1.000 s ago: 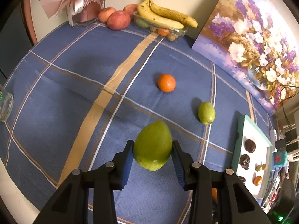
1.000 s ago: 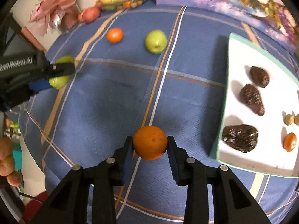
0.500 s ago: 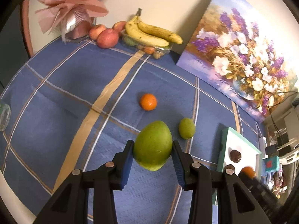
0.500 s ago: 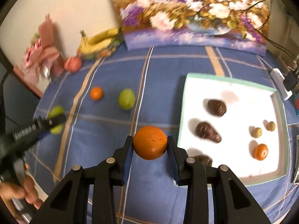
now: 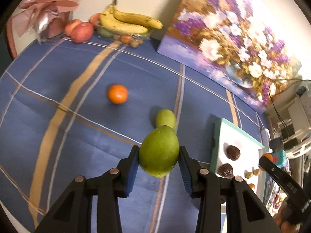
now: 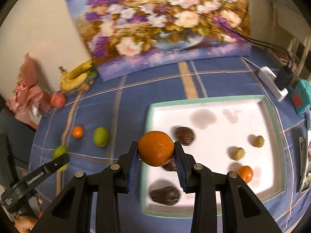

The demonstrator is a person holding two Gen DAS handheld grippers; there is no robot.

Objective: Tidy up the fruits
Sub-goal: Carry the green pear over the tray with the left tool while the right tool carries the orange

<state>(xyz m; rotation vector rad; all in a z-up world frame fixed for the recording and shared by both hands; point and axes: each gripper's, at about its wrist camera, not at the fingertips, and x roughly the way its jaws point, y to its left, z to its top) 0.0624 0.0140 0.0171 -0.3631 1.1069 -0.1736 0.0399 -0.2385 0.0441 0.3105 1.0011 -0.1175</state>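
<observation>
My left gripper [image 5: 159, 164] is shut on a green mango [image 5: 159, 151] and holds it above the blue cloth. Beyond it lie a small orange [image 5: 117, 94] and a green fruit [image 5: 165, 118]. My right gripper [image 6: 156, 160] is shut on an orange [image 6: 156, 148], held over the left edge of the white tray [image 6: 211, 101]. The tray holds dark brown fruits [image 6: 184, 133], small tan fruits [image 6: 237, 153] and a small orange fruit [image 6: 245, 173]. The tray also shows at the right in the left wrist view [image 5: 217, 136]. The left gripper with its mango [image 6: 60, 151] shows at the lower left of the right wrist view.
Bananas [image 5: 130, 22] in a clear box, red apples [image 5: 81, 32] and a pink bouquet [image 5: 45, 11] stand at the back. A flower painting [image 5: 229, 31] leans on the wall. A white power strip [image 6: 273, 82] with cables lies by the tray's far right corner.
Both grippers have moved right with their fruits. The right gripper's orange now hangs over the tray's left edge. The left gripper's mango has come nearer the loose green fruit.
</observation>
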